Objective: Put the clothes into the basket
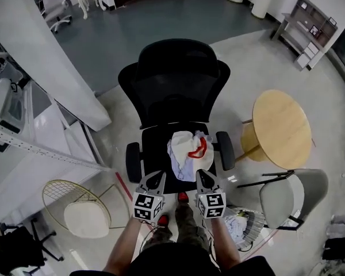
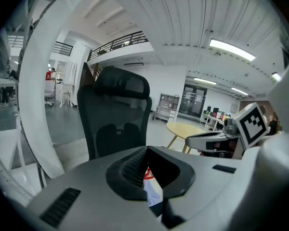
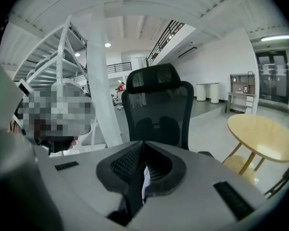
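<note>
1. Now, your left claw [image 1: 158,176] has its jaws together at the tips, with nothing held between them.
2. Your right claw [image 1: 202,175] is likewise closed and empty, with only a thin slit between its jaws.
3. The clothes [image 1: 186,152], a white heap with a red piece on top, lie on the seat of the black chair [image 1: 172,79].
4. Both claws hover side by side over the seat's near edge. The heap lies just beyond their tips and between them, and neither claw touches it.
5. In each gripper view, a strip of the cloth shows through the gap below the jaw tips.
6. The basket [image 1: 255,229] stands on the floor to your right, behind the right claw and beside the grey chair [image 1: 290,197].
</note>
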`<control>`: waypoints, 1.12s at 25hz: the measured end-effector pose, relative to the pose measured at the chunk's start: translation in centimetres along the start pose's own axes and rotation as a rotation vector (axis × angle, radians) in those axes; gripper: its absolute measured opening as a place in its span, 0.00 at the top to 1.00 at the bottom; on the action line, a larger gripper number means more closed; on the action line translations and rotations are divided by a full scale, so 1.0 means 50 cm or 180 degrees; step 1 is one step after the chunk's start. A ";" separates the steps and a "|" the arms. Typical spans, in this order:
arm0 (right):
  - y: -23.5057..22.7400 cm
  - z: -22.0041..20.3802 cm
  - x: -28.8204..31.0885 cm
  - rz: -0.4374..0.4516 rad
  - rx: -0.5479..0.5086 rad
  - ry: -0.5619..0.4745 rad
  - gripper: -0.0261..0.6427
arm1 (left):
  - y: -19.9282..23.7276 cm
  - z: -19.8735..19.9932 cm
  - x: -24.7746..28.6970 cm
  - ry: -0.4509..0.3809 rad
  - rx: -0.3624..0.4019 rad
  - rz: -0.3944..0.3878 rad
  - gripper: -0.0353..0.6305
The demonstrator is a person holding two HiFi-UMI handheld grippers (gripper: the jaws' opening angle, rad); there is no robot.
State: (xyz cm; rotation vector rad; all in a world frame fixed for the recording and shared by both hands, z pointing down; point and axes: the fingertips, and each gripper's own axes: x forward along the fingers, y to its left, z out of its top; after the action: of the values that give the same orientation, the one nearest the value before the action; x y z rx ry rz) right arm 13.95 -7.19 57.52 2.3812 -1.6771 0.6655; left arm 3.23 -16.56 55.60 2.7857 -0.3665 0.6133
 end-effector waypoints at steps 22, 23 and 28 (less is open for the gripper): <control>-0.181 -0.352 0.384 0.0199 0.0036 0.0804 0.91 | 0.137 -0.321 0.319 0.0909 -0.0396 0.0317 0.94; -0.183 -0.365 0.395 0.0197 0.0030 0.0818 0.91 | 0.143 -0.332 0.323 0.0923 -0.0407 0.0334 0.94; -0.188 -0.418 0.436 0.0195 0.0019 0.0941 0.91 | 0.171 -0.370 0.328 0.0964 -0.0496 0.0415 0.94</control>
State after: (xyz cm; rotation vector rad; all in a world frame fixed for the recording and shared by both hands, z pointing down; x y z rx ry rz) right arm 23.06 -14.68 86.90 2.1155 -1.6255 0.9790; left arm 8.20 -21.90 80.73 2.4854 -0.5086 0.9766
